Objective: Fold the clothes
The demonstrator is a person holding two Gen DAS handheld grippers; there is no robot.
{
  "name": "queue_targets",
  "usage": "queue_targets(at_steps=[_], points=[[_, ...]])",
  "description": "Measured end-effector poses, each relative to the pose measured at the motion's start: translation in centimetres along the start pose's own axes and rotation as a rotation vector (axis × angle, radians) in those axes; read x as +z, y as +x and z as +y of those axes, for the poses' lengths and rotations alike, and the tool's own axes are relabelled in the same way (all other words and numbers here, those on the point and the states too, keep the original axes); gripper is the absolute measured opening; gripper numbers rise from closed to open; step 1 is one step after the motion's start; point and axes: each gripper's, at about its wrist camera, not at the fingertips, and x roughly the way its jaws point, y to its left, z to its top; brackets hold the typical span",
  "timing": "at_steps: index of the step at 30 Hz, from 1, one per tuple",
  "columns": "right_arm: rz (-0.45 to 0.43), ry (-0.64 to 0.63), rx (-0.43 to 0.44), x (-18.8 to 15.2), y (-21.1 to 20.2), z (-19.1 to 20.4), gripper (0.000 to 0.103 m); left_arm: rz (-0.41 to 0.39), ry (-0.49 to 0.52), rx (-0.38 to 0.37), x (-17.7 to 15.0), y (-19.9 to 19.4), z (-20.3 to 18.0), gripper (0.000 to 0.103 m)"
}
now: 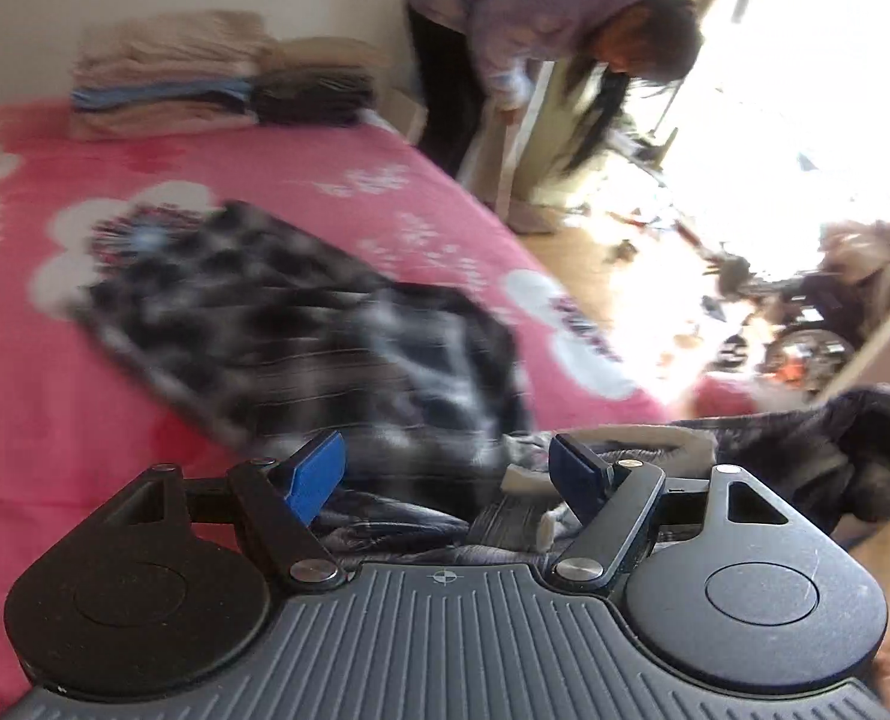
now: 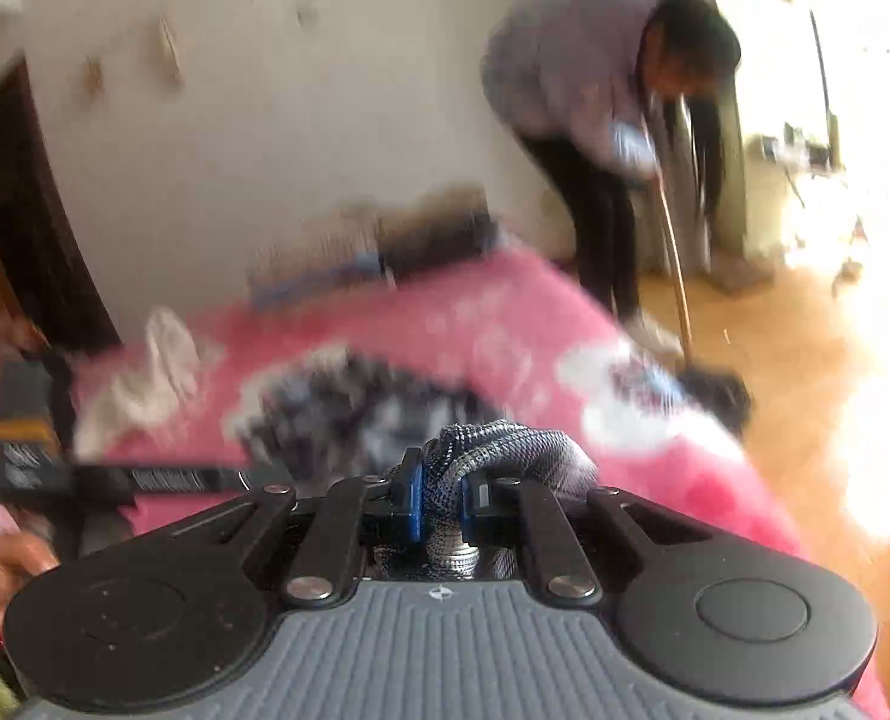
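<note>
Pink bedsheet [image 1: 265, 180] with white flowers lay under everything. On it sat a dark checked garment [image 1: 277, 312], black and white and fuzzy from blur. Its long side ran from far left down toward the near right, ending just in front of the left gripper [image 1: 448, 471]. That gripper pointed down at the near end of the cloth. Its blue pads [image 1: 316, 474] stood wide apart and pinched nothing, though crumpled cloth lay right below them.

The right gripper [image 2: 442, 501] was squeezed almost shut on a bunched grey speckled fold of the garment [image 2: 505, 450], which looped up over the fingers. In the left view, this held part hung off to the right, near the bed's edge.

So the right hand already had its corner, and the left hand was nearer the loose end. It would likely need to grab there next.

Far back, a stack of folded clothes [image 1: 205, 78] sat by the wall. A person [image 2: 595, 90] bent over, sweeping with a broom [image 2: 715, 390].
</note>
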Motion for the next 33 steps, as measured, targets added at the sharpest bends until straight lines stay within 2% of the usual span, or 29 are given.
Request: queue_targets(at_steps=[2, 4, 6, 9, 11, 13, 15, 18, 21, 26, 31, 33], points=[[-0.028, -0.006, 0.058, 0.7, -0.6, -0.9, 0.013, 0.041, -0.017, -0.065, 0.9, 1.5, -0.1, 0.076], [0.018, 0.016, 0.121, 0.3, -0.4, -1.9, 0.013, 0.098, -0.009, -0.121, 1.9, 3.3, -0.5, 0.076], [0.080, 0.038, 0.145, -0.6, -0.2, -2.6, 0.013, 0.151, 0.038, -0.160, 2.9, 5.1, -1.3, 0.076], [0.138, 0.059, 0.171, -2.2, -0.4, -3.1, 0.012, 0.255, 0.180, -0.212, 4.0, 8.5, -3.4, 0.076], [0.159, 0.072, 0.186, -3.0, -0.5, -3.4, 0.013, 0.328, 0.323, -0.242, 4.4, 11.0, -5.7, 0.076], [0.173, 0.084, 0.208, -3.7, -0.9, -3.3, 0.013, 0.422, 0.441, -0.286, 4.4, 13.6, -7.9, 0.075], [0.184, 0.089, 0.243, -3.9, -0.8, -3.1, 0.013, 0.525, 0.510, -0.353, 4.2, 16.0, -9.9, 0.075], [0.199, 0.079, 0.271, -4.3, -0.7, -2.9, 0.013, 0.668, 0.561, -0.481, 3.6, 18.9, -12.2, 0.076], [0.206, 0.107, 0.295, -4.6, -0.4, -3.3, 0.013, 0.763, 0.599, -0.502, 2.9, 21.3, -12.8, 0.076], [0.212, 0.150, 0.333, -5.0, 0.1, -4.2, 0.013, 0.929, 0.549, -0.548, 1.9, 24.8, -11.8, 0.076], [0.223, 0.176, 0.346, -4.7, 0.3, -5.1, 0.013, 1.054, 0.615, -0.668, 0.9, 25.0, -12.1, 0.076], [0.225, 0.178, 0.345, -4.4, 0.3, -5.4, 0.013, 1.102, 0.613, -0.685, 0.4, 25.5, -12.1, 0.076]])
